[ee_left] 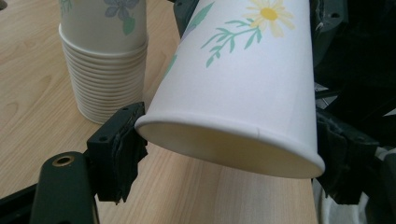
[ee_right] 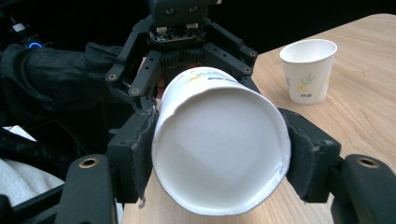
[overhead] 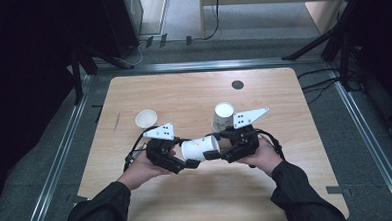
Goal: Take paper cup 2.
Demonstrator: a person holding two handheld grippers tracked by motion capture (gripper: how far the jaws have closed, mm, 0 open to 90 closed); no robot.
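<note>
I hold one paper cup point(overhead: 199, 148) on its side between both tools above the tabletop's near middle: my left gripper point(overhead: 186, 164) clamps the rim, my right gripper point(overhead: 209, 155) the base.

The cup point(overhead: 199, 148) is white paper, printed with a yellow daisy and green sprigs. It lies on its side just above the table, at the lower middle of the high view. Its rolled rim point(ee_left: 229, 147) sits low in the left gripper view, and its flat white base point(ee_right: 219, 154) faces the right gripper view's camera, slightly dented at the upper left.
</note>
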